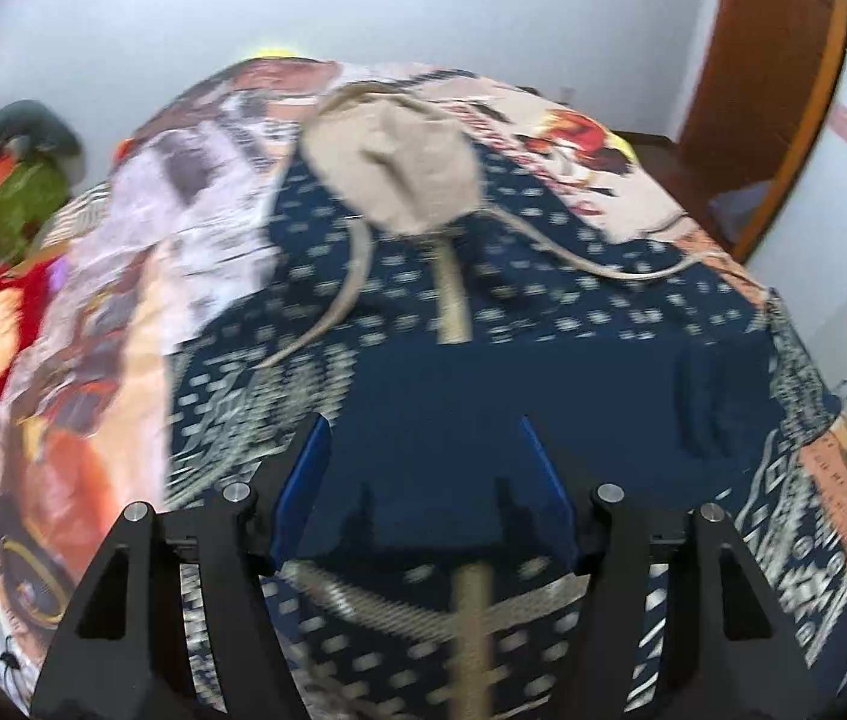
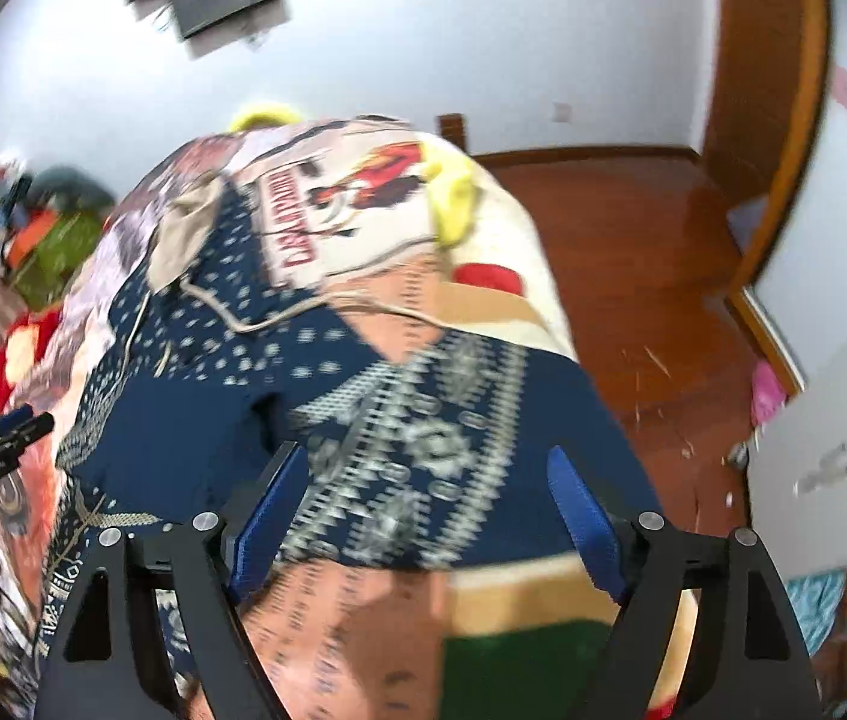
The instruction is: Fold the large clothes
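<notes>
The navy patterned garment (image 1: 483, 396) looks soft, light and floppy, so I'd pinch it at a hem or corner, not mid-panel; it lies spread on the bed's printed blanket (image 1: 141, 228), with white motifs and a beige hood-like piece trailing cords. Left gripper (image 1: 423, 480) and right gripper (image 2: 423, 510) both hover over it, fingers apart, holding nothing
</notes>
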`<state>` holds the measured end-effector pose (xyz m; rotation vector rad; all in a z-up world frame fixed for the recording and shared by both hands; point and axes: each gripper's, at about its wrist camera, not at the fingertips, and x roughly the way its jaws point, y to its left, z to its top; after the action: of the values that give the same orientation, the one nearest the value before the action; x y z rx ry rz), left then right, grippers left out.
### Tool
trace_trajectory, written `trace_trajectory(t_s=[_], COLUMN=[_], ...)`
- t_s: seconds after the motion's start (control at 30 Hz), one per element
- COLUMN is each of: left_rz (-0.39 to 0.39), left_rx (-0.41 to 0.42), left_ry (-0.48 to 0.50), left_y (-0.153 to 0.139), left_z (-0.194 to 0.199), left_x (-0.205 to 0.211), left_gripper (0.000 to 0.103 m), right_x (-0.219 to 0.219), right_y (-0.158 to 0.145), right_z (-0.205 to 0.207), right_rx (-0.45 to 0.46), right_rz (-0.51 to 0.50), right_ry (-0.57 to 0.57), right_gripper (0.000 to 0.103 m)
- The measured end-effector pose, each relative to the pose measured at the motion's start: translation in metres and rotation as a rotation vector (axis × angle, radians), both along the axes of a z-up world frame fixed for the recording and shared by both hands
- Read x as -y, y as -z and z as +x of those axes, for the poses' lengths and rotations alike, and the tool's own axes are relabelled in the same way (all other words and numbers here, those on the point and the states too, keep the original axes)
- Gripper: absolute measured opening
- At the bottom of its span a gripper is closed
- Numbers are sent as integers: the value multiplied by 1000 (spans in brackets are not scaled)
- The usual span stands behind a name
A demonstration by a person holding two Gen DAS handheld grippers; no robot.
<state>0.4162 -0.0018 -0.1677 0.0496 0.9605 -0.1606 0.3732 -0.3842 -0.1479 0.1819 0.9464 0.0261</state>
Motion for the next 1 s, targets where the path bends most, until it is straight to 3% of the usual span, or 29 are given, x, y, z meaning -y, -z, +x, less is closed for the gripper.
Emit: trace_trajectory(t_s=[0.2, 0.4, 0.73, 0.83, 1.0], left_rz=[-10, 12, -10, -9, 10], left_rx=[-77, -172, -215, -213, -201], left_ry=[82, 122, 128, 125, 126], left_y=[21, 53, 68, 68, 65], left_z=[22, 36, 45, 47, 47], left_x=[48, 75, 82, 84, 87], left_gripper=[64, 64, 64, 64, 64], right_x=[63, 91, 109, 110, 115], right_y=[34, 81, 118, 124, 122], right_z=[-12, -10, 19, 25, 32], right_rx=[-125, -241, -243, -242, -221], right_rz=[155, 325, 503, 510, 480], right_ry=[144, 200, 266, 296, 332], right_gripper=[81, 81, 81, 74, 39])
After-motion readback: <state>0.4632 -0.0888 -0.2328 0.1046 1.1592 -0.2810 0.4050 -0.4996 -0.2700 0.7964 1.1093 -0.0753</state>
